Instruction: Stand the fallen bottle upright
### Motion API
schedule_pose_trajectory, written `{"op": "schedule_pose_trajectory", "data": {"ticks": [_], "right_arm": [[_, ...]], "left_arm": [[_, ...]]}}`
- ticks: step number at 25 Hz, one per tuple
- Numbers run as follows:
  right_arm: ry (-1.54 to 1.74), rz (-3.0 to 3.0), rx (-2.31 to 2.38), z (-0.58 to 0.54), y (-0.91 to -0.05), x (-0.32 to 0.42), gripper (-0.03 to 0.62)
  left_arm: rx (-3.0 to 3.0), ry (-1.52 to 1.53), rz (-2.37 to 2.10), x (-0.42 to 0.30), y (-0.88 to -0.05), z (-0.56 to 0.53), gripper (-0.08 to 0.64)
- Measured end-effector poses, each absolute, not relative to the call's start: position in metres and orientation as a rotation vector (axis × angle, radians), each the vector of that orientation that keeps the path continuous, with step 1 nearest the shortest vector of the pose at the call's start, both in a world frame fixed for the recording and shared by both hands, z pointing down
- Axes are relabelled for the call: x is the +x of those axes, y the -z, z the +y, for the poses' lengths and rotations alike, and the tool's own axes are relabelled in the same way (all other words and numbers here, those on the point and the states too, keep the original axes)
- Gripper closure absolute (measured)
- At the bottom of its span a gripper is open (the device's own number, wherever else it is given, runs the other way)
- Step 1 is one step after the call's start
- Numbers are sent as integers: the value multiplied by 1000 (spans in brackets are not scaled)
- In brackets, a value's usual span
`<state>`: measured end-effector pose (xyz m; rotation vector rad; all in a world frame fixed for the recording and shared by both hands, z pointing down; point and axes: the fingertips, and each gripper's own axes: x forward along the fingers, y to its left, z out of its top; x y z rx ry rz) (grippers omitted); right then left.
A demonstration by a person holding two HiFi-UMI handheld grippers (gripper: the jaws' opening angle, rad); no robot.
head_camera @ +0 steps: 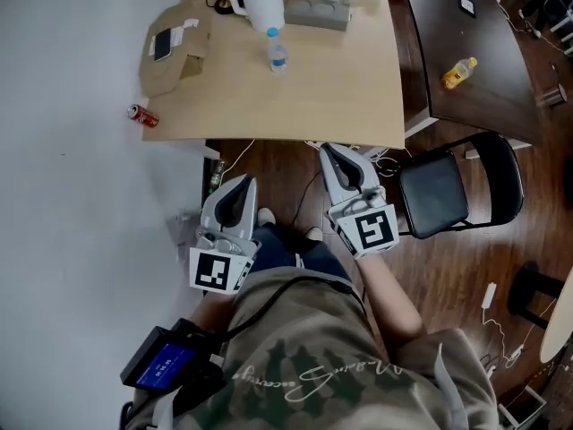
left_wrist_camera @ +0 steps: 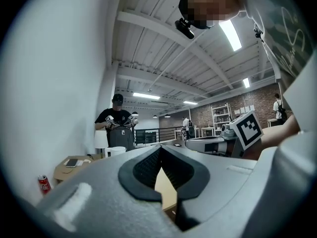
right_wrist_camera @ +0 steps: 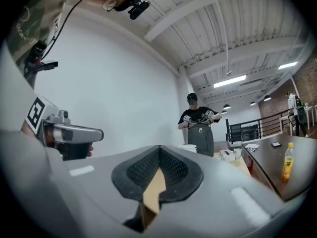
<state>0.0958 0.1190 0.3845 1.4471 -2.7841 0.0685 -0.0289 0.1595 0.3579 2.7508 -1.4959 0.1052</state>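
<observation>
A clear water bottle (head_camera: 277, 50) with a blue cap stands upright on the light wooden table (head_camera: 331, 88). Both grippers hang short of the table's near edge, over the floor, apart from the bottle. My left gripper (head_camera: 240, 183) has its jaws together with nothing between them, and it shows the same in the left gripper view (left_wrist_camera: 160, 150). My right gripper (head_camera: 329, 152) is also shut and empty, as the right gripper view (right_wrist_camera: 159, 150) confirms. The bottle shows in neither gripper view.
A white kettle (head_camera: 260, 0), a cardboard box with a phone (head_camera: 175, 47) and a red can (head_camera: 143, 115) share the table. A yellow bottle (head_camera: 458, 73) stands on the dark table to the right. A black chair (head_camera: 452, 186) sits beside my right gripper. Another person (right_wrist_camera: 198, 125) stands beyond.
</observation>
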Motion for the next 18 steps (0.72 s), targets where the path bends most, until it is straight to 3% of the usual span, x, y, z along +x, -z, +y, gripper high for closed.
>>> {"op": "schedule_pose_trajectory", "data": {"ticks": [18], "right_arm": [[43,-2753,1467,161,-360,43,591]], "left_arm": [[2759,-9,-1431,-68,-350,174,558]]}}
